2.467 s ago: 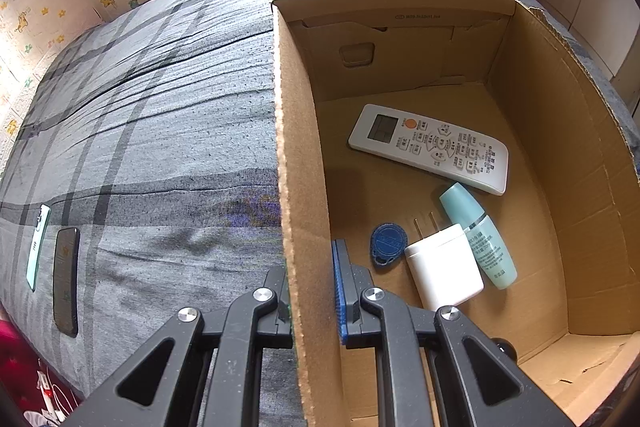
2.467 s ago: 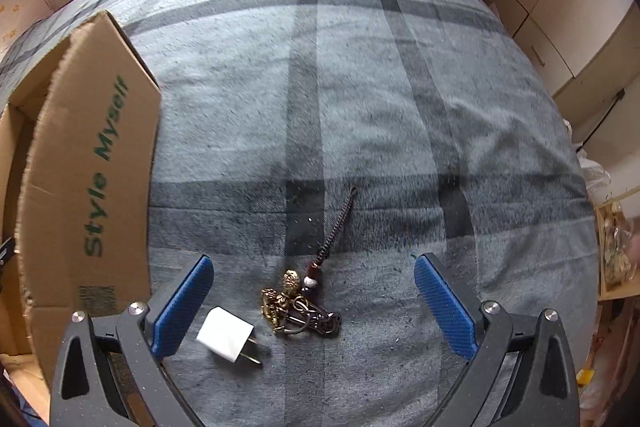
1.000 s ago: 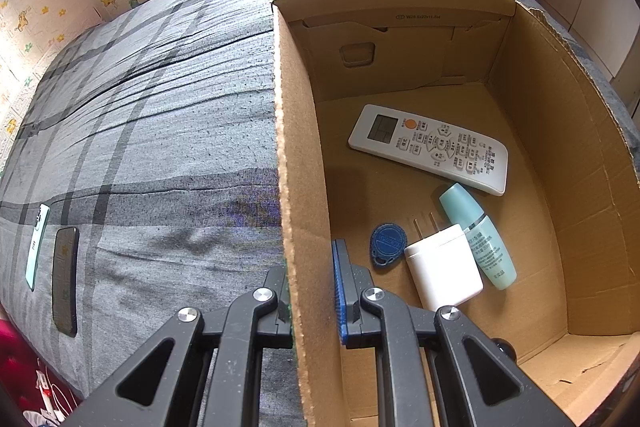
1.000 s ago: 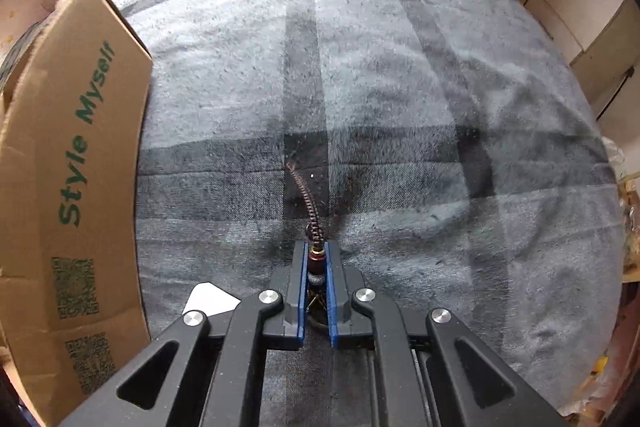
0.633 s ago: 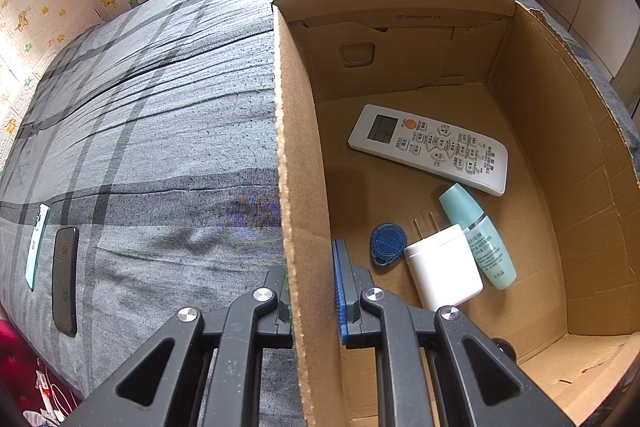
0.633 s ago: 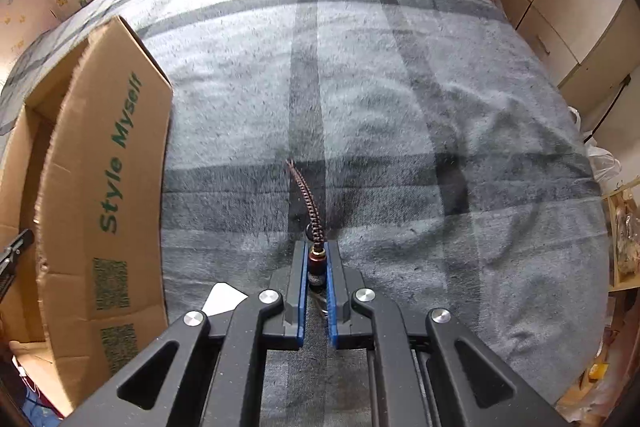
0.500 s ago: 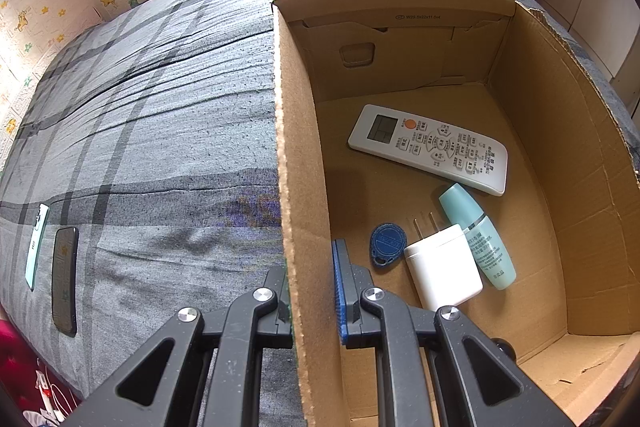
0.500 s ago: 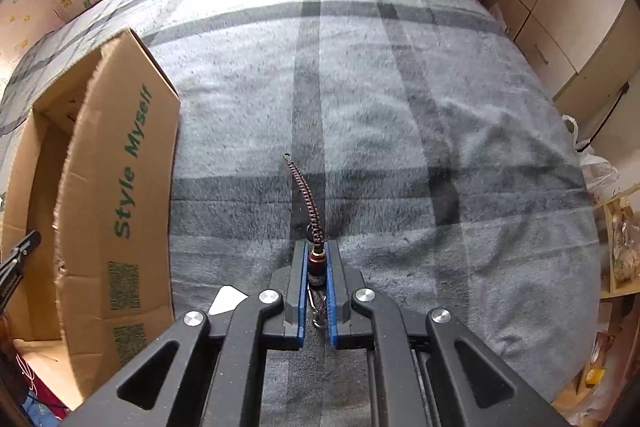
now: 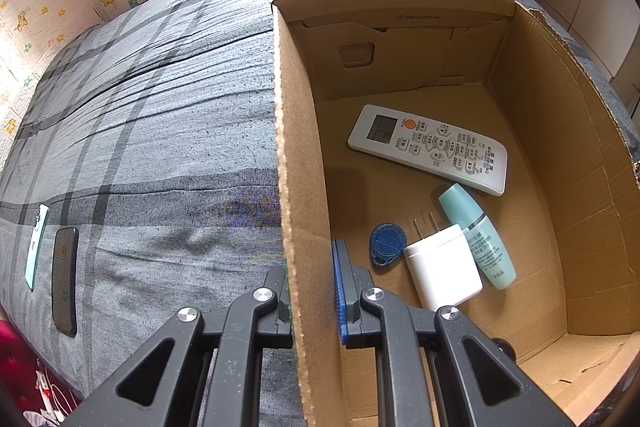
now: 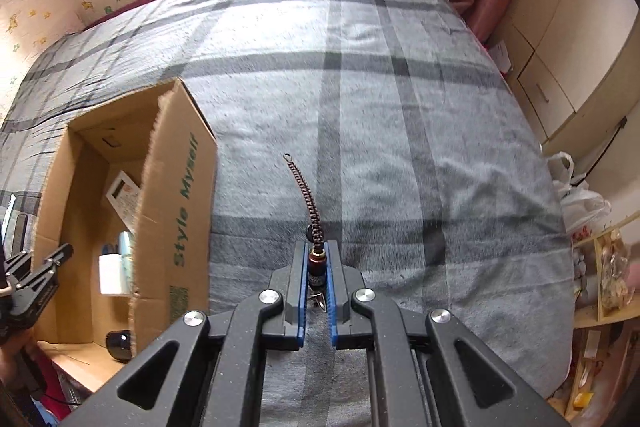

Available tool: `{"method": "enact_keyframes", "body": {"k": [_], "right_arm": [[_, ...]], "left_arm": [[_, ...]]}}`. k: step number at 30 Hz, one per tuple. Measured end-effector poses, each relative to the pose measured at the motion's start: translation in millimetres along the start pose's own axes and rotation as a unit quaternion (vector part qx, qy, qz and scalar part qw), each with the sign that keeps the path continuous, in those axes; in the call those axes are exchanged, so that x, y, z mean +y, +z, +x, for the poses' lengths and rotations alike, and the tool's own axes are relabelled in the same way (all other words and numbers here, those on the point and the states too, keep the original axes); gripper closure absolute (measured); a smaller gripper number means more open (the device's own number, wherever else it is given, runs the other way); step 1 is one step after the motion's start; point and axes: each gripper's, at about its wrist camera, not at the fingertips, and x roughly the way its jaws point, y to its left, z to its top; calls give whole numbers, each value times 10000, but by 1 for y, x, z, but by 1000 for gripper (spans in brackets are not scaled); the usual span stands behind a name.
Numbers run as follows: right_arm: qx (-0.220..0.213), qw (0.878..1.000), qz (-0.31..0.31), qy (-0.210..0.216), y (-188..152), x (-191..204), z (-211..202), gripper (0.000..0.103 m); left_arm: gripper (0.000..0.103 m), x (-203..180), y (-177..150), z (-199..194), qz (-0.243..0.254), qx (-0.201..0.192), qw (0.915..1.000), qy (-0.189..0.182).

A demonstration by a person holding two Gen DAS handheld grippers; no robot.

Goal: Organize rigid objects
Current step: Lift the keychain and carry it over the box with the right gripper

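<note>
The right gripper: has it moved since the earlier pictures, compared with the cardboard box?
Yes. The right gripper, shut on the keychain, has risen: the cardboard box now looks smaller and lower, its inside visible.

Each gripper, the left gripper (image 9: pixel 310 283) and the right gripper (image 10: pixel 317 291), is matte black plastic with a speckled finish, its two arms pierced by triangular cut-outs. Round silver screws sit at the arm joints. The jaws are faced with ribbed blue pads (image 9: pixel 339 291).
</note>
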Motion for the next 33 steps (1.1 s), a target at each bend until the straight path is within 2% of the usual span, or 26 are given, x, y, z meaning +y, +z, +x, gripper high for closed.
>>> {"method": "enact_keyframes", "body": {"k": [13,21,27,33], "right_arm": [[-503,9975,-477,150,34,44,-53,97],[-832,9921,-875,352,53,85,-87,97],[-914,9879,-1110,580,59,116,-96,97],[-822,9844,-1359,755,53,148,-89,97]], "left_arm": [[89,0,0,0,-4,7,10000,-12],[89,0,1,1,-12,21,10000,-31],[89,1,0,2,-6,25,10000,-32],[89,1,1,3,1,29,10000,-32]]}}
